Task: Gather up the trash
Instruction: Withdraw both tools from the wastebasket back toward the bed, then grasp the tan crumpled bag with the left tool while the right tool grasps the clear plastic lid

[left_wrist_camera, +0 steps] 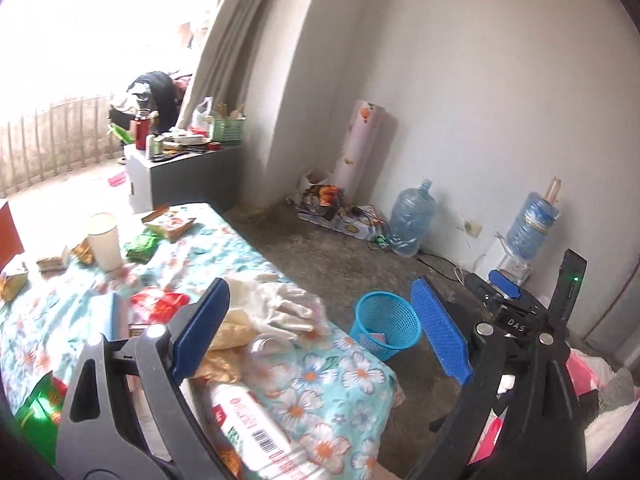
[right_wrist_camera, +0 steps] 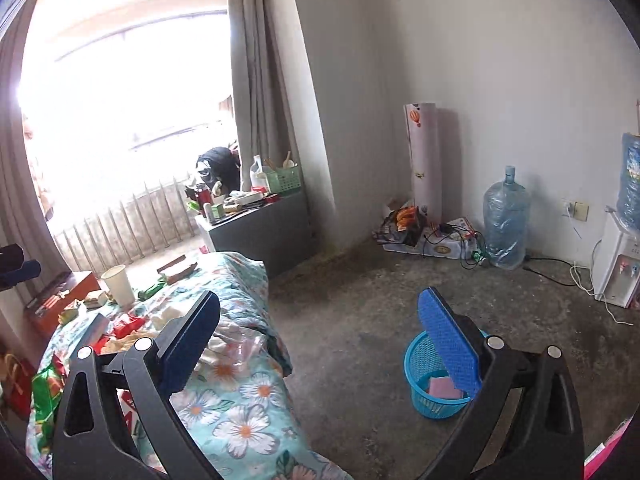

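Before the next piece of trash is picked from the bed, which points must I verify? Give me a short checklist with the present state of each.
1. Right gripper empty, jaws wide: ok.
2. Left gripper empty, jaws wide: ok.
3. Blue mesh basket upright on the floor with room inside: ok; only a pink item lies at its bottom.
4. Trash remaining on the floral bedspread: ok; a white paper cup, a green wrapper and a red wrapper lie there.
5. Paper cup empty, so nothing spills: cannot tell.
6. Floor between bed and basket free of obstacles: ok.
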The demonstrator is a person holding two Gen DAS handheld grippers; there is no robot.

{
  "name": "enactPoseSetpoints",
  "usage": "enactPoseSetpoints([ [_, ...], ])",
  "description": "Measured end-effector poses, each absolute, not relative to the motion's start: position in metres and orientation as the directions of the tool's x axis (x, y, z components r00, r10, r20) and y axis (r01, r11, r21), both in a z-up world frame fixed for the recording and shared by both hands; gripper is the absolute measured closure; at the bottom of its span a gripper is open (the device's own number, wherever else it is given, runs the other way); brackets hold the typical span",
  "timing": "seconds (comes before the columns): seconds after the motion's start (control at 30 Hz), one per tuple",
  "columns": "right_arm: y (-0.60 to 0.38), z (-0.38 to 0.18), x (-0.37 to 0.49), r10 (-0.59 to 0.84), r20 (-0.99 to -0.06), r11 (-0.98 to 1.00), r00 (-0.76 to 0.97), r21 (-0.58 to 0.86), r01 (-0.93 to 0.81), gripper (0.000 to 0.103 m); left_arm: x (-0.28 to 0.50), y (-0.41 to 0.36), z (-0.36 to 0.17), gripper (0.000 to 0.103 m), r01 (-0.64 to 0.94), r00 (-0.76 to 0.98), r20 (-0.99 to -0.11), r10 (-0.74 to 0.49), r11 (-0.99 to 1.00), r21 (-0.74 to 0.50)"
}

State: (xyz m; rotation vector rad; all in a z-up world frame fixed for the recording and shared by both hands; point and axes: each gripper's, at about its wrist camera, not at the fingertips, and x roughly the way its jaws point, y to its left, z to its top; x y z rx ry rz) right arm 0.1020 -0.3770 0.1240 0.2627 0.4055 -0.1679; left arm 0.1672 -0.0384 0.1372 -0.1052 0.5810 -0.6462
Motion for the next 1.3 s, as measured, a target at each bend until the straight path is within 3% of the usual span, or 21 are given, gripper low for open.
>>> enactPoseSetpoints([
  [0.23, -0.347, 0.118, 0.124, 0.163, -0.458, 0.926, 0.874, 0.377, 0.025, 0.006, 0.142, 0.056, 0.123, 0.015, 0.359, 0.751, -0.456, -0.477, 0.875, -0.325],
  [0.47, -0.318, 0.101, 0.142, 0.276, -0.507, 0.898, 0.817, 0.438, -0.031, 0.007, 0.14, 0.08, 0.087, 0.015, 0.288, 0.749, -0.48, -0.458, 0.876, -0.387],
  [0.63, -0.301, 0.085, 0.157, 0.307, -0.561, 0.9, 0.769, 0.435, -0.042, 0.012, 0.149, 0.062, 0.069, 0.015, 0.289, 0.733, -0.547, -0.405, 0.913, -0.288],
  [0.97, -0.252, 0.056, 0.203, 0.373, -0.641, 0.907, 0.671, 0.404, -0.119, 0.019, 0.215, 0.006, 0.029, 0.032, 0.392, 0.592, -0.706, -0.389, 0.904, -0.17],
  [1.3, -0.233, 0.03, 0.241, 0.39, -0.701, 0.913, 0.598, 0.381, -0.148, 0.027, 0.274, -0.037, -0.018, 0.033, 0.512, 0.454, -0.825, -0.336, 0.856, -0.067],
])
